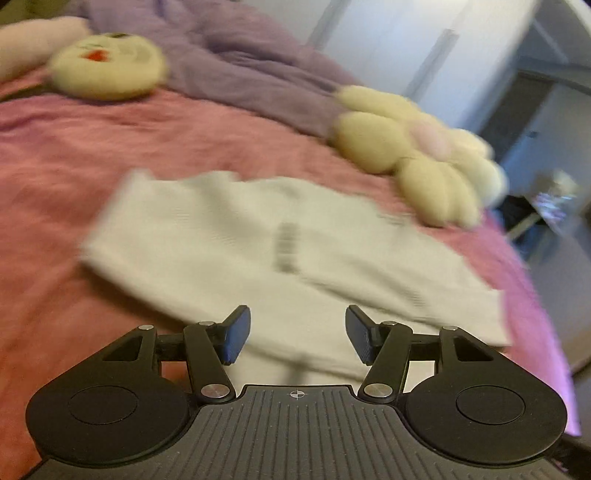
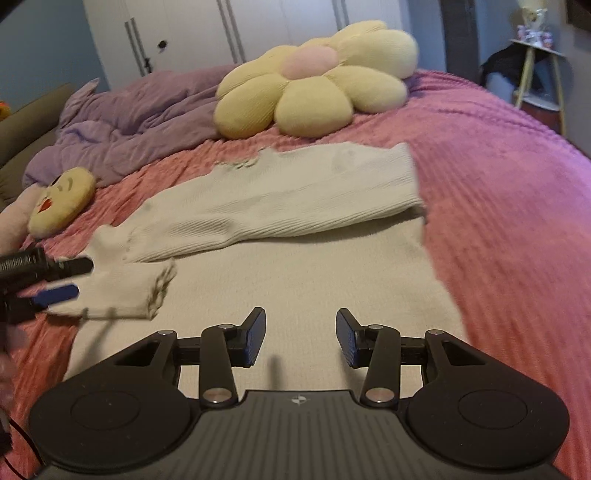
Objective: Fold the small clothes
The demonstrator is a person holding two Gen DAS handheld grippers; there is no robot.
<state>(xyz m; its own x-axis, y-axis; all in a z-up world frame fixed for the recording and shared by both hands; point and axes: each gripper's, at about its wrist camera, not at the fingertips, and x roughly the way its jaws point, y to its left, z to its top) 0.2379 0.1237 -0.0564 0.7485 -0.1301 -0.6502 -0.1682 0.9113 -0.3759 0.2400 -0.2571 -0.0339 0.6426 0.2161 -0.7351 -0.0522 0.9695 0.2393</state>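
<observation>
A cream ribbed knit top point(image 2: 295, 266) lies flat on the pink bedspread point(image 2: 498, 206). One sleeve point(image 2: 280, 199) is folded across its body, and the other sleeve's cuff point(image 2: 122, 291) lies at the left. My right gripper point(image 2: 301, 339) hovers open over the top's near part with nothing between its fingers. In the right wrist view my left gripper point(image 2: 83, 278) comes in from the left edge, right at that cuff. In its own blurred view the left gripper point(image 1: 298, 334) is open above the cream top point(image 1: 258, 240), its jaws empty.
A yellow flower cushion point(image 2: 314, 85) sits on the bed behind the top. A round yellow face cushion point(image 2: 61, 201) lies at the left. A crumpled purple duvet point(image 2: 140, 125) covers the far left. White wardrobe doors point(image 2: 229, 29) stand behind; a small side table point(image 2: 539, 66) stands far right.
</observation>
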